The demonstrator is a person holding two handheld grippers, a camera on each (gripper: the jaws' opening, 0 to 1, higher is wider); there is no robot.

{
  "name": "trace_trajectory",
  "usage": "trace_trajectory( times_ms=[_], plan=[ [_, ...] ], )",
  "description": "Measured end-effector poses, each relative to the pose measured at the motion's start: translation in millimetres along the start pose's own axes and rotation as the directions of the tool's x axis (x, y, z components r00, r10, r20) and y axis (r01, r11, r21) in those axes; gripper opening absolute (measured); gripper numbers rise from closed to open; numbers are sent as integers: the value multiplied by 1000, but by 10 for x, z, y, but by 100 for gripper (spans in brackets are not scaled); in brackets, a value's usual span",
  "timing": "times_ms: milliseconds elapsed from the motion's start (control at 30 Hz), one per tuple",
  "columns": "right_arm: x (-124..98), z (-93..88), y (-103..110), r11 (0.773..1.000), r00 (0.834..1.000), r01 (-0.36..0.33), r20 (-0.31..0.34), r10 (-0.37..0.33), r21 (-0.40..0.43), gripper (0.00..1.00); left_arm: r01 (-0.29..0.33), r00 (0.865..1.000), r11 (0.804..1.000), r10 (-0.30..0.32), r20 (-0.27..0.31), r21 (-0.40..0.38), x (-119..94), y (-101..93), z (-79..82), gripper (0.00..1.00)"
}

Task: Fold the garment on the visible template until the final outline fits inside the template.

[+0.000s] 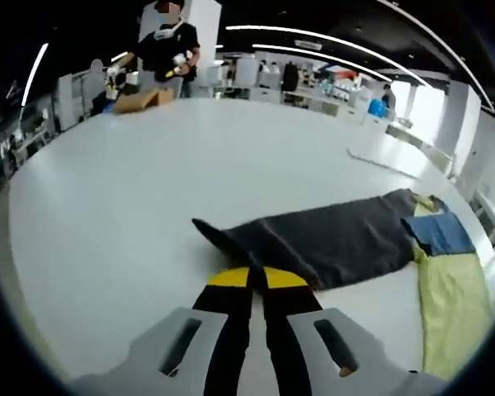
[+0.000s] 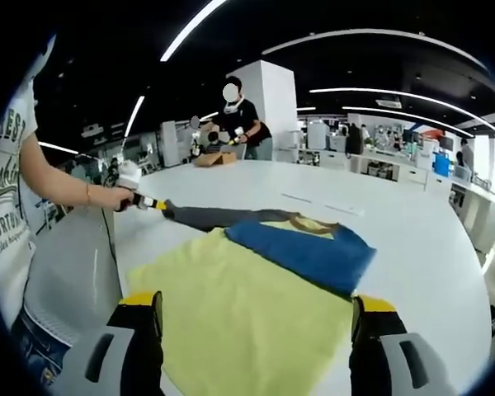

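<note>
The garment lies flat on the white table (image 1: 132, 206). It shows a dark grey sleeve (image 1: 330, 235), a blue panel (image 1: 439, 233) and a yellow part (image 1: 450, 305). My left gripper (image 1: 256, 277) has its jaws together at the near edge of the grey sleeve and seems to pinch it. In the right gripper view that left gripper (image 2: 151, 202) sits at the end of the grey sleeve (image 2: 214, 216), held by a hand. My right gripper (image 2: 256, 309) stands wide open over the yellow part (image 2: 247, 305), with the blue panel (image 2: 305, 247) just beyond.
A thin pale line (image 1: 379, 161) is marked on the table past the garment. At the table's far end a person (image 1: 169, 45) stands by a brown box (image 1: 140, 101). The holder's body (image 2: 12, 206) is at the left. The table edge (image 2: 107, 247) runs close by.
</note>
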State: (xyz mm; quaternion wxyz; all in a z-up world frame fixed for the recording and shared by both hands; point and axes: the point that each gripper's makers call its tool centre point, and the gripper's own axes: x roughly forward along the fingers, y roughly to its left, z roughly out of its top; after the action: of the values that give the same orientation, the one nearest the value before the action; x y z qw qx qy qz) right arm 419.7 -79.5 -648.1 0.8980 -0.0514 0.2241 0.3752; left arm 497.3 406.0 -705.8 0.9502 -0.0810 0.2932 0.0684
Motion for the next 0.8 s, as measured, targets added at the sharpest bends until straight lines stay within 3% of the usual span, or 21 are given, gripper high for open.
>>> trace_trajectory(
  times_ms=[400,500,800],
  plan=[
    [27,-41,-3,1000,1000,0,-8,0,-7,95,102,995,994,-103,17,37,23,-377,157,1],
    [46,-47,12,1000,1000,-3,-9,3,-6,95,146,989,989,-146,19,11,32,-500,198,1],
    [81,-3,34,1000,1000,-5,3,5,-10,96,230,971,972,-233,55,45,-11,-916,385,1]
  ],
)
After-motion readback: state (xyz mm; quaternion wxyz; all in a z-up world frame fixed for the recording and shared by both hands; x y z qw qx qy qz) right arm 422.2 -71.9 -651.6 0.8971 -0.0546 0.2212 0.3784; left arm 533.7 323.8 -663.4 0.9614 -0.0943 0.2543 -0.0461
